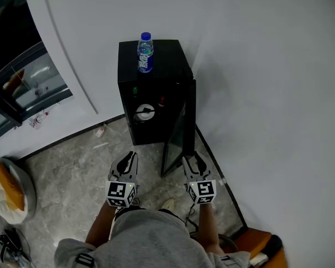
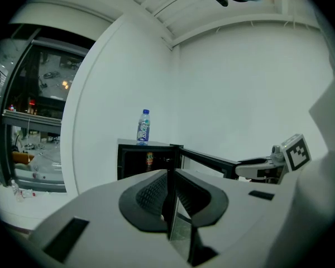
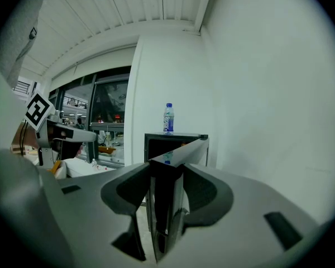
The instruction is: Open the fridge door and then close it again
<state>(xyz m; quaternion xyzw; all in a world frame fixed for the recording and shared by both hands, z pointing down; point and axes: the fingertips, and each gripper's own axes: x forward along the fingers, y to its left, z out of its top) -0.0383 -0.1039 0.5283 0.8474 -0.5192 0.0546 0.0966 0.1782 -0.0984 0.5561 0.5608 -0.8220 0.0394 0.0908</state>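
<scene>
Two grippers sit low before the fridge [image 1: 168, 60] by the wall [image 1: 257, 66]: the right gripper [image 1: 196, 163] clamps the free edge of the wide-open door [image 1: 181, 133], the left gripper [image 1: 128, 162] is empty with jaws together, and a bottle [image 1: 145, 53] stands on top.

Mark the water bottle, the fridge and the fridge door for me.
water bottle [image 1: 145, 54], head view, on its label.
fridge [image 1: 168, 53], head view, bare top beside the bottle.
fridge door [image 1: 177, 132], head view, middle of the open panel.
</scene>
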